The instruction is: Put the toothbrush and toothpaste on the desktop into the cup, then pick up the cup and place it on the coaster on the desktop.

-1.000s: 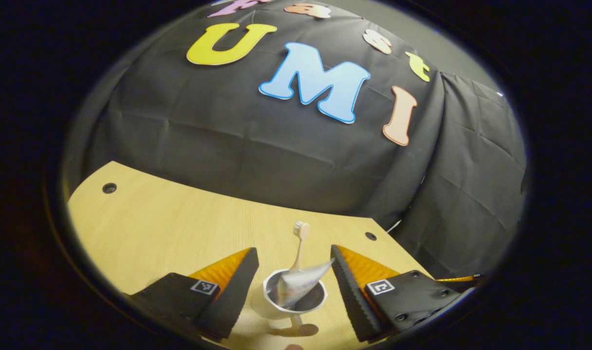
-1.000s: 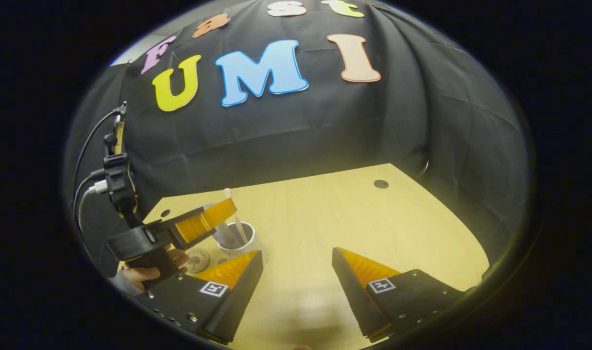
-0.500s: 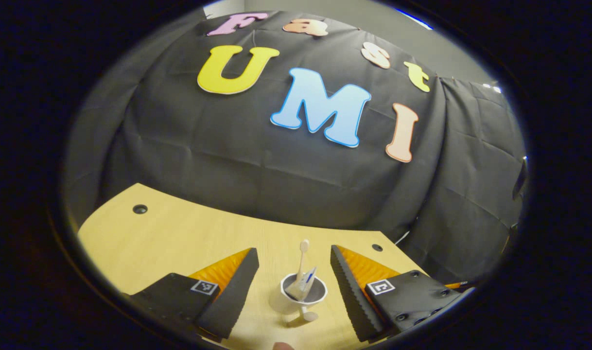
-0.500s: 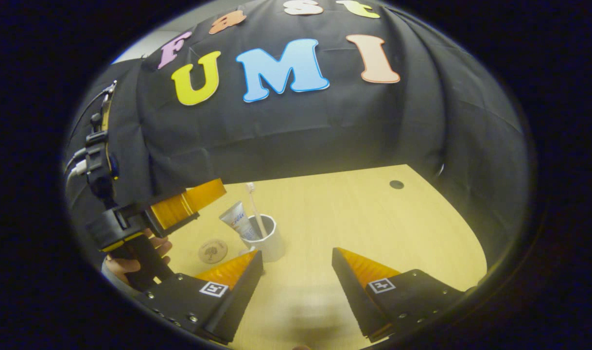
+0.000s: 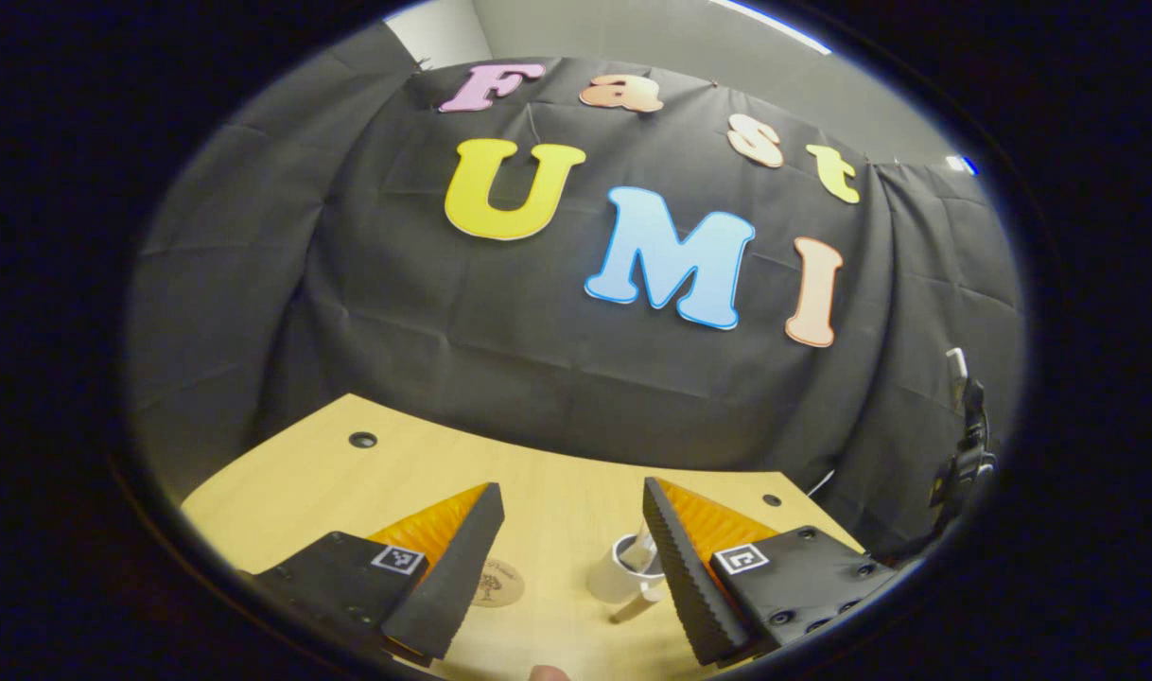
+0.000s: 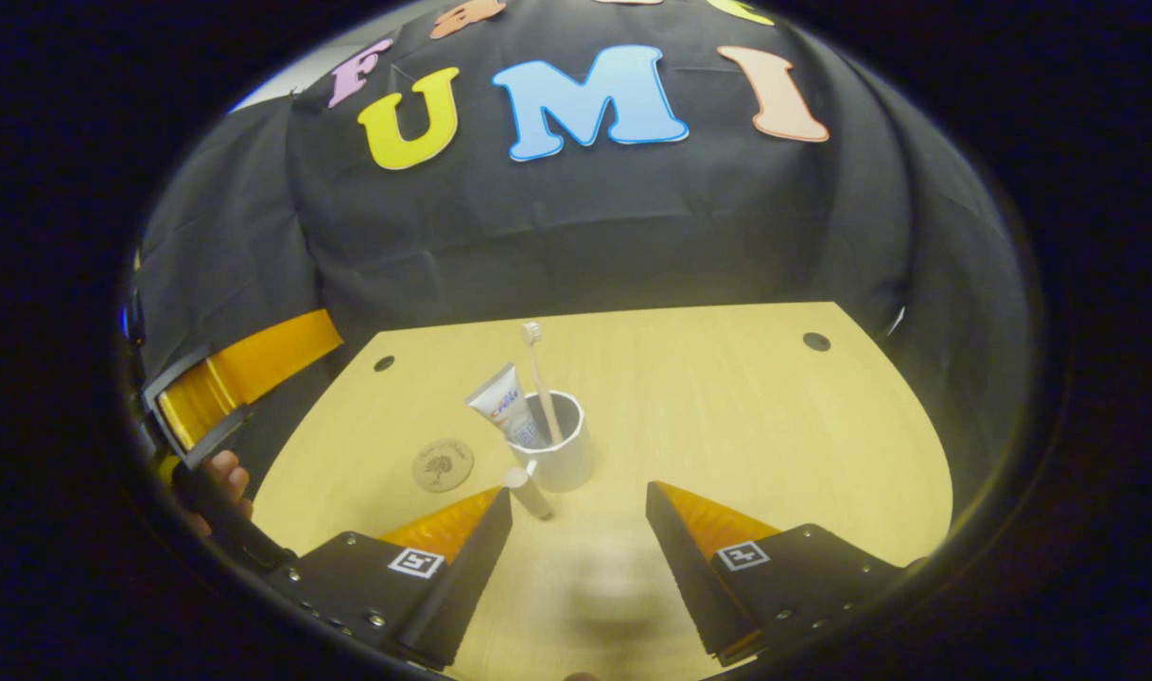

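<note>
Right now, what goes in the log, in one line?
brush, paste: in cup | cup: beside coaster | left tool: open | right tool: open

A white cup [image 6: 559,452] holds a pale toothbrush [image 6: 539,378] and a white toothpaste tube [image 6: 502,402], beside a tan coaster [image 6: 443,464] on the light wood-grain desk [image 6: 775,426].
</note>
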Available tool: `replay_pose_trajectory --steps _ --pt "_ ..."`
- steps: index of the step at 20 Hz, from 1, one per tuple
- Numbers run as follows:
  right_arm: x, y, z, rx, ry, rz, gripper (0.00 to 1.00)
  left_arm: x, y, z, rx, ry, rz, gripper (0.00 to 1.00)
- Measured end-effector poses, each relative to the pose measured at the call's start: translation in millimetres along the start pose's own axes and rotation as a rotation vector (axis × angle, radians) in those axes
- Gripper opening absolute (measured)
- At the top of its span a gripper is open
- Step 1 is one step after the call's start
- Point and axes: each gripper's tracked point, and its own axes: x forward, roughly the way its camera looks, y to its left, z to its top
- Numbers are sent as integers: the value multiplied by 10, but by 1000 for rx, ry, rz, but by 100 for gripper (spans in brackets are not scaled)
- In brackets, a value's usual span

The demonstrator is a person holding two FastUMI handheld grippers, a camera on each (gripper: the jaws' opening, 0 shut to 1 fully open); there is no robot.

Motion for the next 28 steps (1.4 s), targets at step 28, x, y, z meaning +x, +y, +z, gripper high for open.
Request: replay_pose_trajectory --steps 28 --pt "1465 270 -469 53 615 -161 92 226 544 -191 19 118 -106 95"
